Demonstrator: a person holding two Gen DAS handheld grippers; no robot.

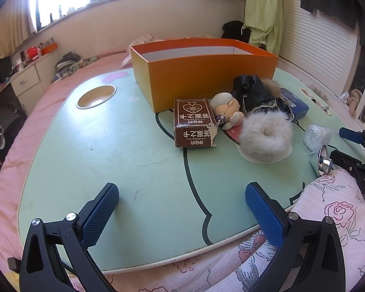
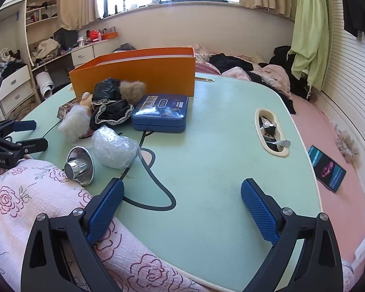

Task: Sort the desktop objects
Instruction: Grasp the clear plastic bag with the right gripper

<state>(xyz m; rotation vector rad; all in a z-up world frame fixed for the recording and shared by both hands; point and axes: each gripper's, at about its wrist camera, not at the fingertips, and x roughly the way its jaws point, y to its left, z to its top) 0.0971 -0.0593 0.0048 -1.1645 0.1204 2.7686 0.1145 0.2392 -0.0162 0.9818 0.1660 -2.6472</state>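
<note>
Both our grippers sit low over the near edge of the mint-green lap table [image 1: 109, 146], pointing down at it. Left gripper [image 1: 182, 196]: jaws spread wide, nothing between the blue pads, only bare tabletop. Right gripper [image 2: 182, 194]: jaws also wide apart, nothing gripped; its left finger [image 2: 104, 214] overlaps the rose-print quilt [image 2: 24, 194] that laps over the near edge.

No earlier frame to compare, so we state only how things lie.

Sort targets are clustered mid-table, toward the far edge:
- orange box [image 1: 206, 80], open top, at the far edge; we can't see what is inside.
- brown card box [image 1: 194, 126] just in front of the orange box's near corner.
- small doll figure [image 1: 227, 108] touching the card box's right side.
- white fluffy ring [image 1: 266, 133] right of the doll, lying on a white disc.
- black lace-trimmed fabric with brown fur [image 2: 114, 102] behind the ring, against the orange box.
- blue tin [image 2: 160, 115] right of the fabric, flat, in front of the orange box's right end.
- clear plastic-wrapped lump [image 2: 114, 148] nearer us, apart from the tin.
- shiny metal funnel-shaped piece [image 2: 80, 166] on its side at the near edge, just beside the lump, touching the quilt.

Round cup recess [image 1: 96, 96] at the far-left corner. Slot recess [image 2: 271, 133] by the right edge holds small scraps. Phone [image 2: 326, 169] lies off the table on the pink bedding.
</note>
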